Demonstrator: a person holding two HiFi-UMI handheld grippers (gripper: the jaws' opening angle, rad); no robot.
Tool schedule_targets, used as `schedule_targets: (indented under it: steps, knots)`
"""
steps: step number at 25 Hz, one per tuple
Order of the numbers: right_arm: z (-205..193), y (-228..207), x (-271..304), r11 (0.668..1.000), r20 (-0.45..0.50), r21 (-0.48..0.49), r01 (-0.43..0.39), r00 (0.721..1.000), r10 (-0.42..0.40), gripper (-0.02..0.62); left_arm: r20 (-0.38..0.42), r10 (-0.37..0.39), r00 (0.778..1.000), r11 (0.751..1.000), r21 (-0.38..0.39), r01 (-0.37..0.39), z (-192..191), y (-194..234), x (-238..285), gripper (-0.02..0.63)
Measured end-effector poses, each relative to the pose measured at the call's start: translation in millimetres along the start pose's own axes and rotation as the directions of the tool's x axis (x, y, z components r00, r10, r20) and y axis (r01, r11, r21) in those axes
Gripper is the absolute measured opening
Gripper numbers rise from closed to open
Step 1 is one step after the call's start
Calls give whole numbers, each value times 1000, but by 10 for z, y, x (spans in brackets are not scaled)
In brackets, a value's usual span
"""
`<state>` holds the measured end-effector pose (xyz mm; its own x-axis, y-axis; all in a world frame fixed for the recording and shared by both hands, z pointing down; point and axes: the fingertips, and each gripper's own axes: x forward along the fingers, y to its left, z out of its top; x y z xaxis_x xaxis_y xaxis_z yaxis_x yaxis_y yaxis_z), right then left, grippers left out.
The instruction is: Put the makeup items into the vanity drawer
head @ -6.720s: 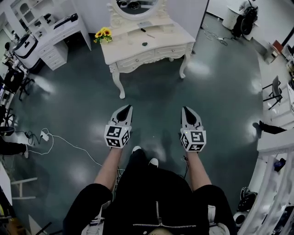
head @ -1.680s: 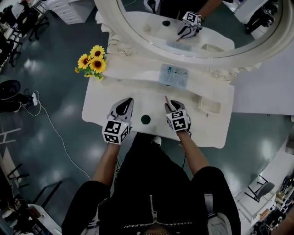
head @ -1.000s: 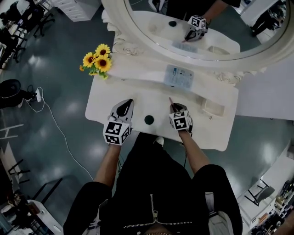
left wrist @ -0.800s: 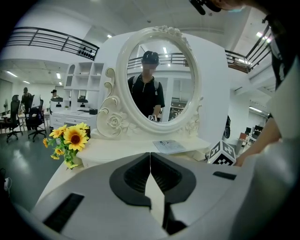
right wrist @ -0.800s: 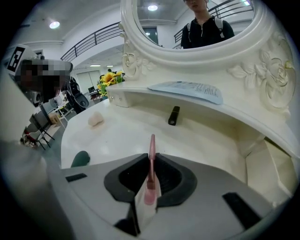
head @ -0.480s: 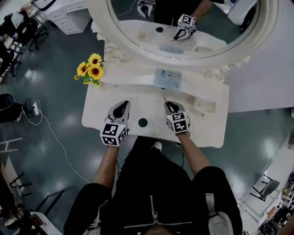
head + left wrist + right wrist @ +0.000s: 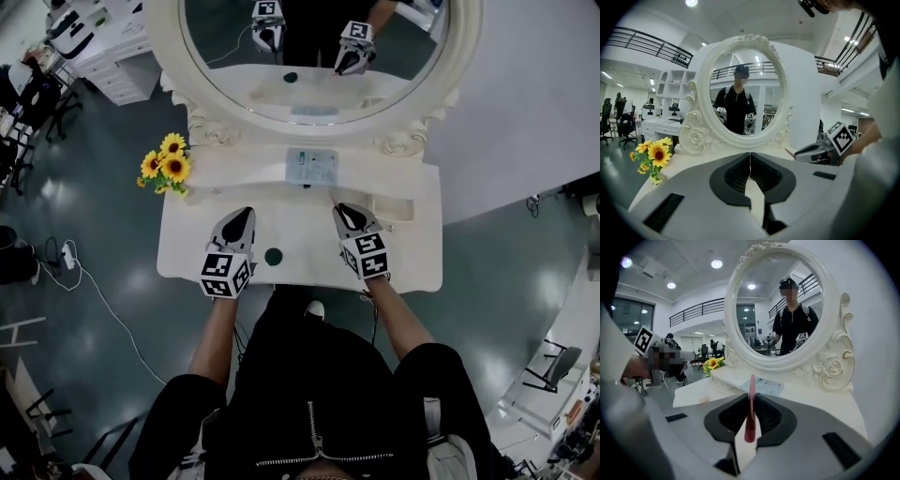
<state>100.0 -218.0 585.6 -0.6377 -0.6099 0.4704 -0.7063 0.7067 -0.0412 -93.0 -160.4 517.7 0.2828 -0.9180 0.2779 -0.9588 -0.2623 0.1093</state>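
A white vanity table (image 7: 412, 253) with an oval mirror (image 7: 461, 56) stands on a dark glossy floor in a large open room. The right gripper (image 7: 749, 404) has its jaws closed on a slim pink stick (image 7: 750, 408), probably a lip or brow pencil, though it is too thin to tell. The stick's tip points up and forward past the jaws, above the tabletop. The left gripper (image 7: 750, 161) has its jaws together with nothing between them, and hovers over the left part of the top.

Between the two grippers a small dark round item (image 7: 273, 255) lies on the tabletop. A pale printed packet (image 7: 311, 169) rests on the raised ledge under the mirror. Sunflowers (image 7: 164, 169) stand at the left corner.

No open drawer shows in any view, and the drawer front is hidden under the table edge. By my judgement the task is at an early stage: one item is picked up, nothing is stowed, and the drawer is not yet opened.
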Motion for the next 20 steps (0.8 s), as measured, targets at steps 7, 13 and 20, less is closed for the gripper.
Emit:
schedule_targets:
  steps: [7,13,20]
  knots:
    - [-255,-442,-467,990,-16,60,124,992,-123,52,-5,-112,994,993,23,112,38,-455,267,21]
    - [-467,-796,-788,975,-41,75,208,978,-206,52,-25,-194,981,980,35,194,-19,-815,456,21]
    - [-571,-1181,-783,972,-102,-24,232,967,-233,52,-52,-209,977,977,35,211,-106,-882,448,21]
